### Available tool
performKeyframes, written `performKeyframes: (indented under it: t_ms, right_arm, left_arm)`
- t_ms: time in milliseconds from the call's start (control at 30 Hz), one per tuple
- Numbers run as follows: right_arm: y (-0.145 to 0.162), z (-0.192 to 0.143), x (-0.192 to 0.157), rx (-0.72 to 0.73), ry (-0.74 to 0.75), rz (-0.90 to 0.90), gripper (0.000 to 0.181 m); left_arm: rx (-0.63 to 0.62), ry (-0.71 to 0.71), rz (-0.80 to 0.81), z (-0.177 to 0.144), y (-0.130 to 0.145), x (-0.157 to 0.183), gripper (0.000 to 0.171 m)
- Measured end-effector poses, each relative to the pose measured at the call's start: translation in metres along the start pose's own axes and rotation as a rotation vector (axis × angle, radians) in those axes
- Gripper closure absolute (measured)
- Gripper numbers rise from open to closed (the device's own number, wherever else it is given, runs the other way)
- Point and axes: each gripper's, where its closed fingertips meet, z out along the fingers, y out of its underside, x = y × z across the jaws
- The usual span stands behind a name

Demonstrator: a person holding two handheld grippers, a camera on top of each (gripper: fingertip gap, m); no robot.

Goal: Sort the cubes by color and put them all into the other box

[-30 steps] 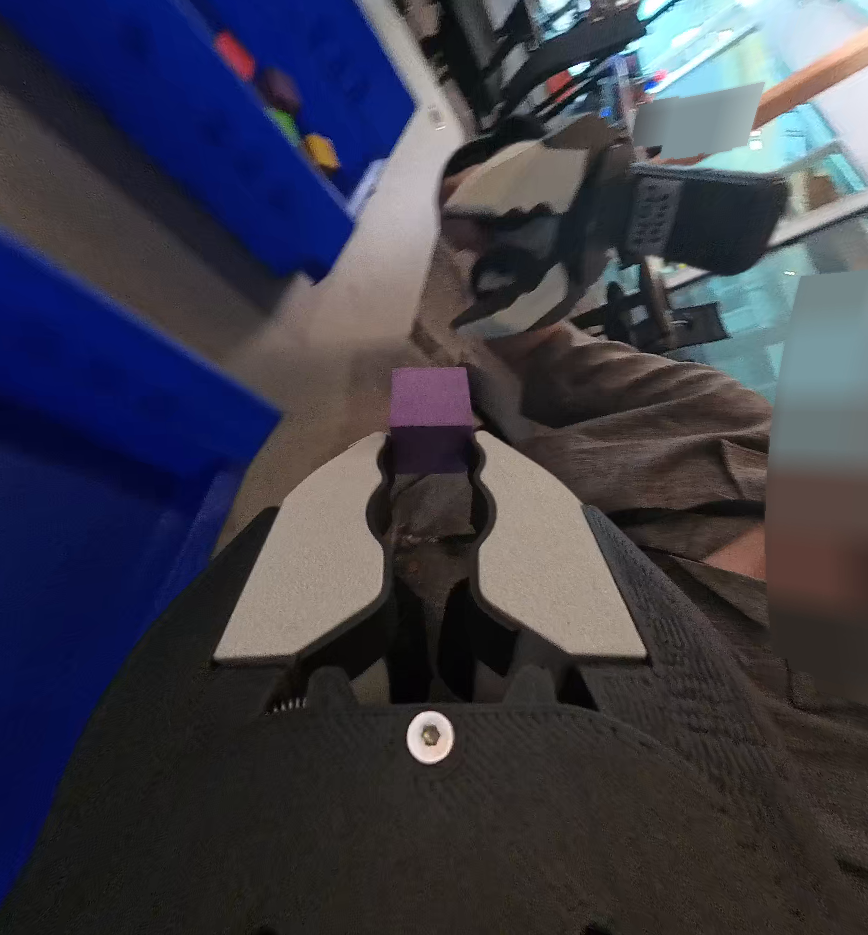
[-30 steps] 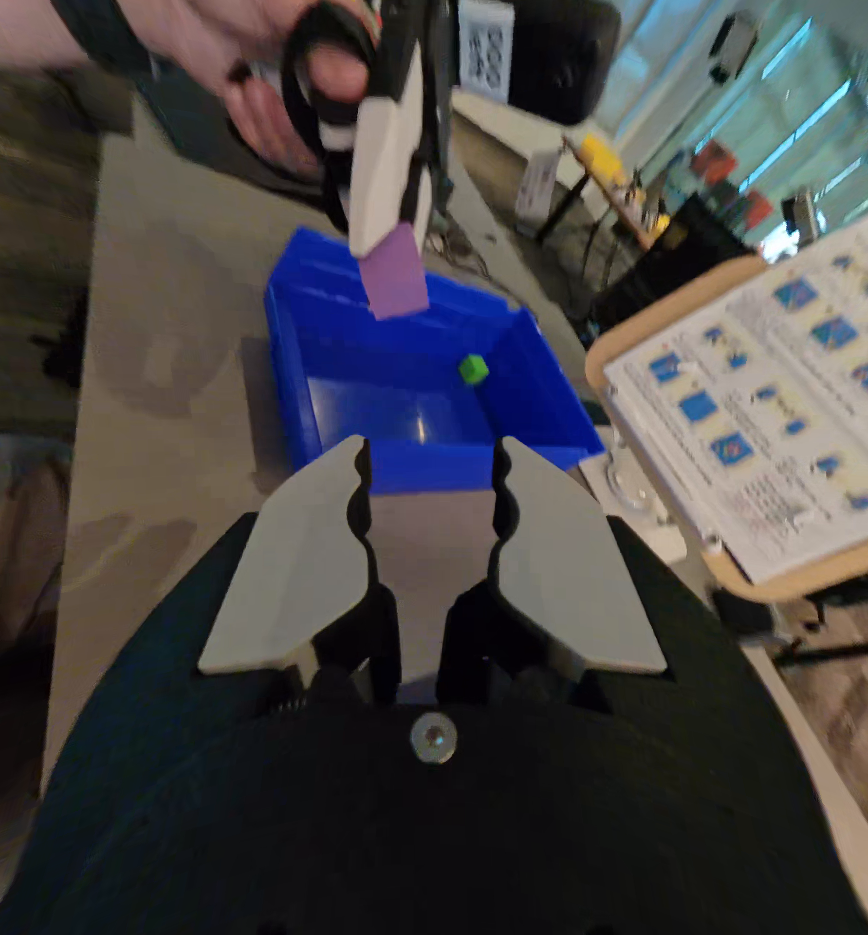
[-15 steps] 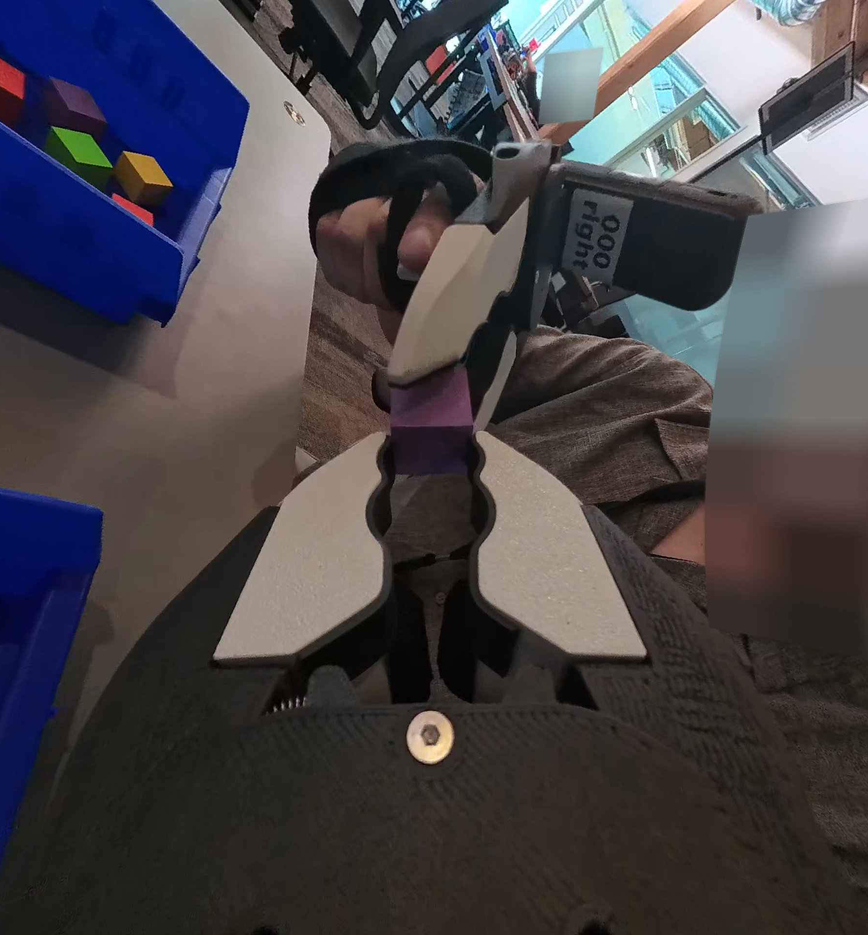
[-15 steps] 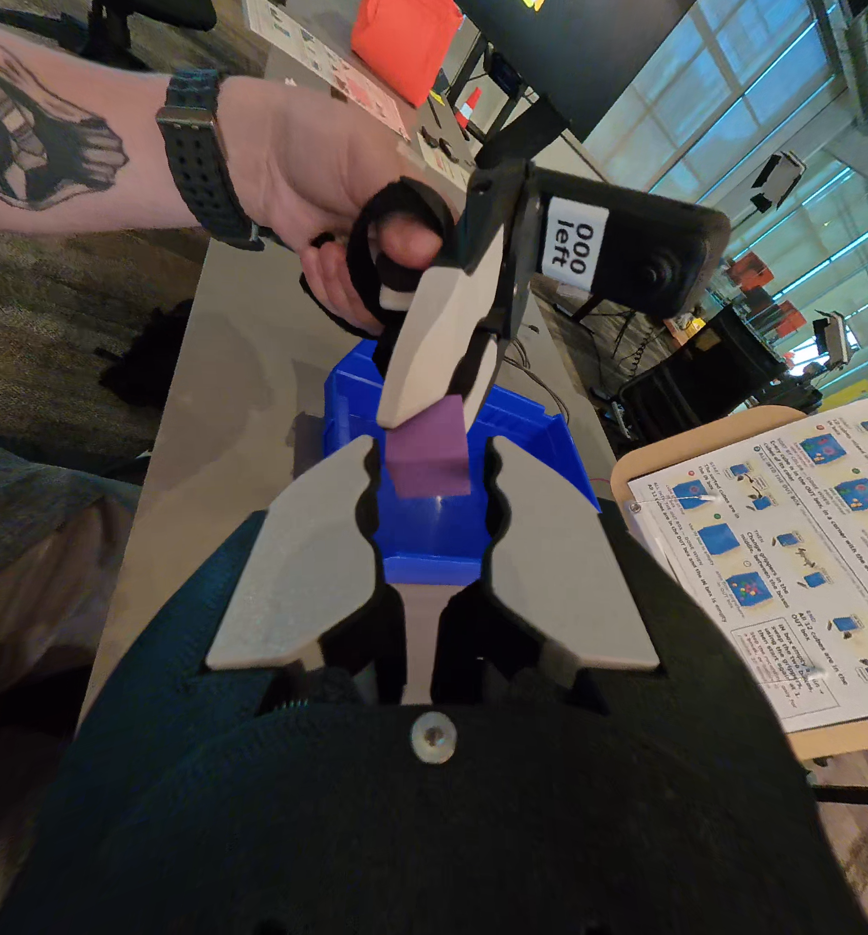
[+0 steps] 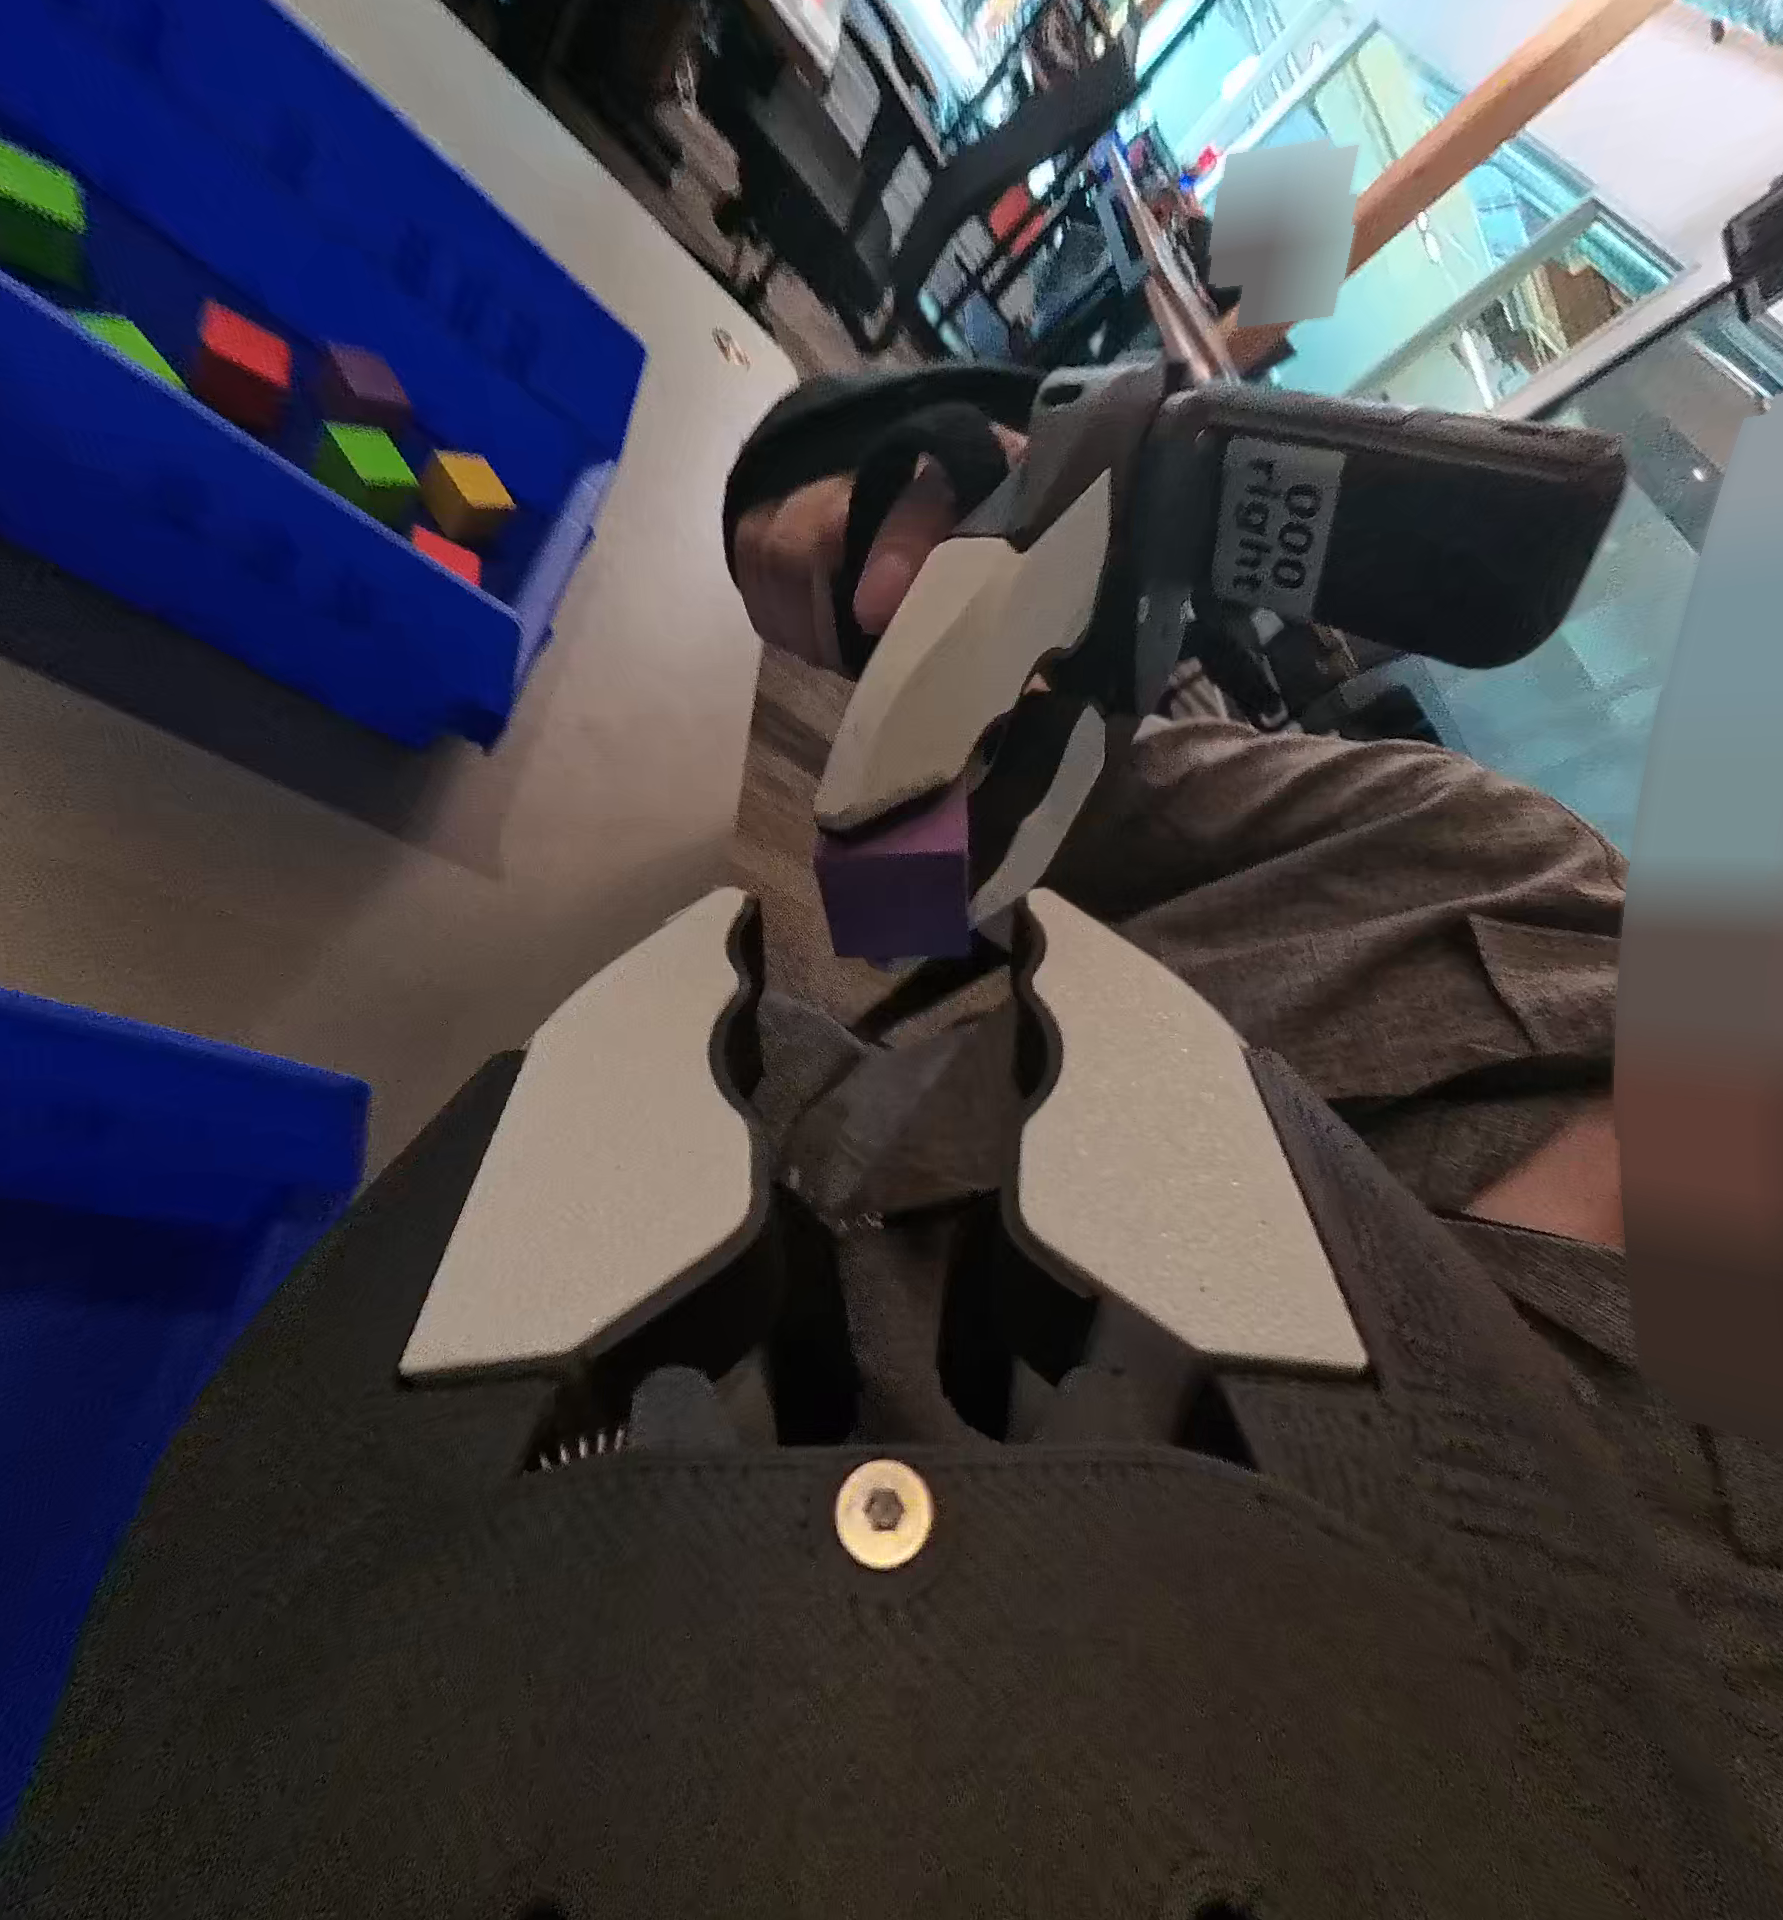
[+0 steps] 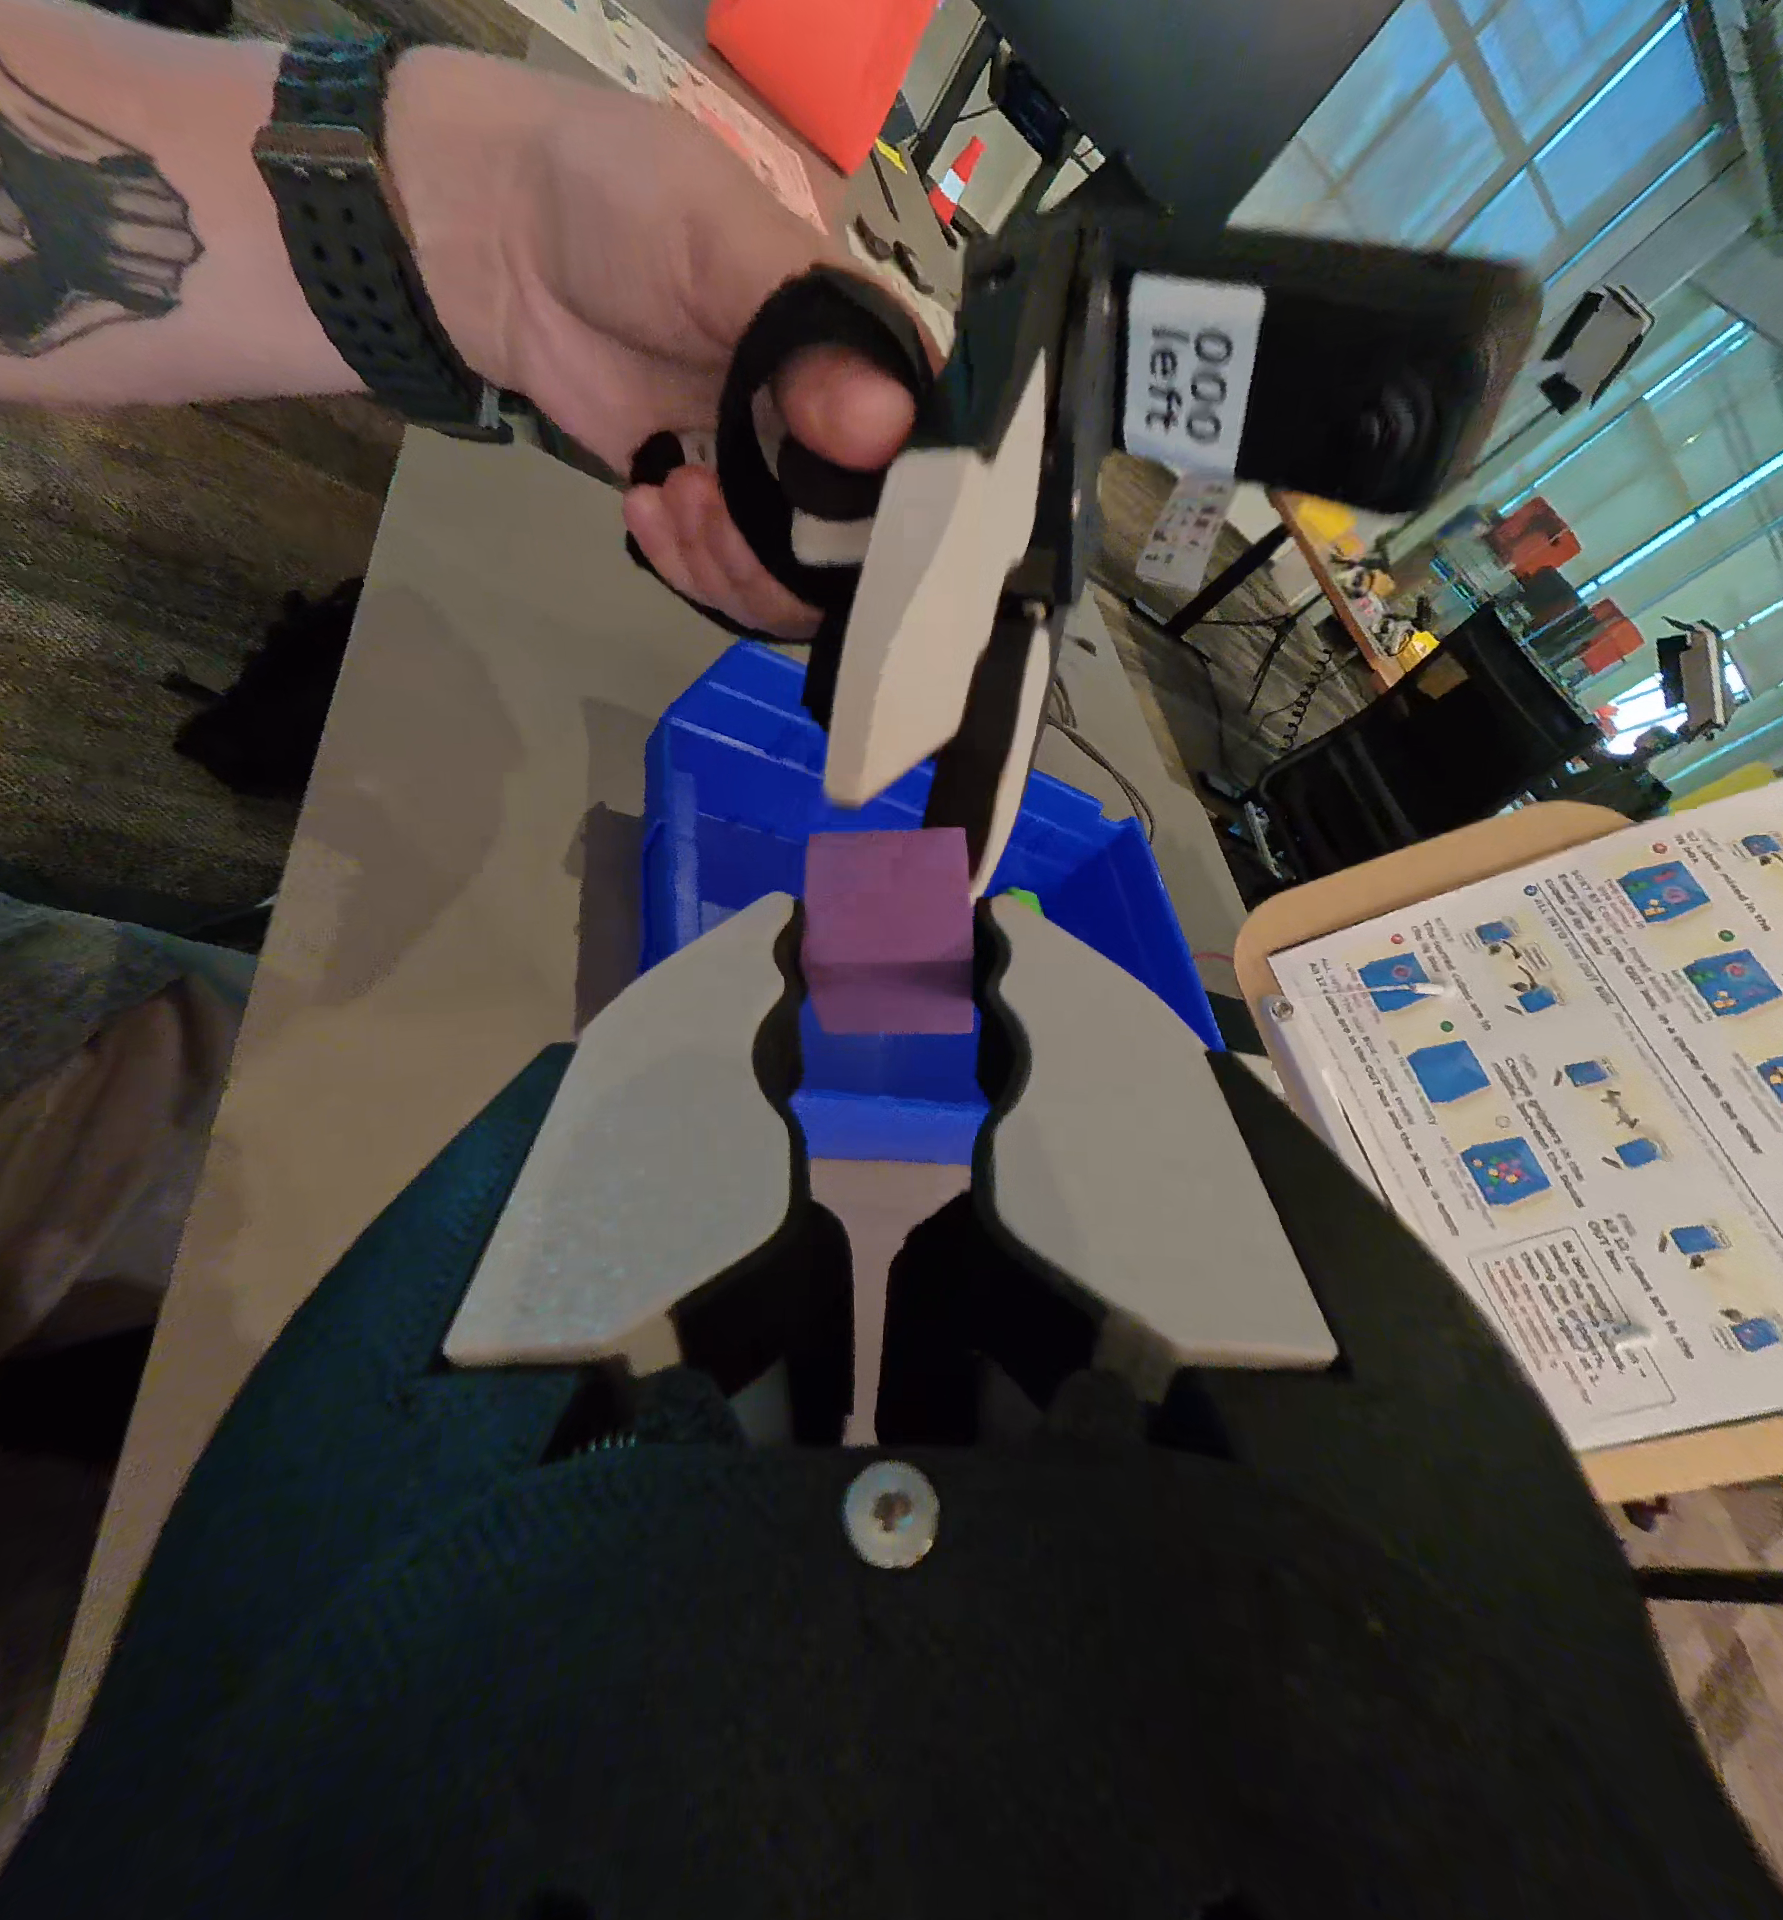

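Since the frame half a second earlier, the purple cube (image 6: 887, 940) has passed from the left gripper (image 5: 882, 920) to the right gripper (image 6: 885, 920). The left jaws, previously clamped on the cube, are now spread apart with nothing between them. The right jaws, previously open around the cube, are now closed on it.

Right wrist view: the cube sits between the tips of the right gripper, touching both inner faces, with its far end protruding beyond the tips. The left gripper (image 6: 902, 831) hangs just above the cube, tips pointing down at it; whether they touch the cube cannot be told. A hand (image 6: 658, 343) with a black wristband holds that gripper.

Left wrist view: the cube (image 5: 897, 894) lies just beyond the open left jaws, level with their tips and clear of both. The right gripper (image 5: 908, 862) holds it from above.

Surroundings: a blue bin (image 6: 721, 790) stands on the grey table (image 6: 430, 831) beyond the cube. A second blue bin (image 5: 243, 540) holds green, red, purple and yellow cubes. An instruction sheet (image 6: 1593, 1091) on a wooden board lies to the right.
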Motion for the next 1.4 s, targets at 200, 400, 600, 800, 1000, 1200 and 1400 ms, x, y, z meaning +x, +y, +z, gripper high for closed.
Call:
performKeyframes:
  t_ms: [200,400,600,800,1000,1200,1400]
  right_arm:
    - [0.041,-0.038,0.038,-0.123,0.123,0.036,0.151]
    - [0.135,-0.112,0.112,-0.485,0.308,0.31,0.151]
    - [0.238,-0.157,0.112,-0.936,0.209,0.659,0.151]
    - [0.309,-0.16,0.094,-1.205,0.081,0.801,0.151]
    - [0.359,-0.156,0.084,-1.406,0.06,0.843,0.151]
    - [0.375,-0.152,0.084,-1.449,0.098,0.967,0.151]
    - [0.382,-0.152,0.083,-1.454,0.098,1.018,0.151]
  left_arm:
    - [0.273,-0.282,0.2,-0.037,-0.035,-0.012,0.112]
    - [0.425,-0.747,0.531,-0.076,-0.052,-0.008,0.111]
    - [0.457,-1.028,0.736,-0.085,-0.049,-0.008,0.095]
    - [0.454,-1.035,0.65,-0.089,-0.034,-0.026,0.092]
    - [0.397,-1.032,0.527,-0.094,-0.011,-0.052,0.093]
    - [0.349,-1.152,0.45,-0.136,-0.006,-0.074,0.105]
    - [0.381,-1.162,0.386,-0.175,-0.011,-0.079,0.109]
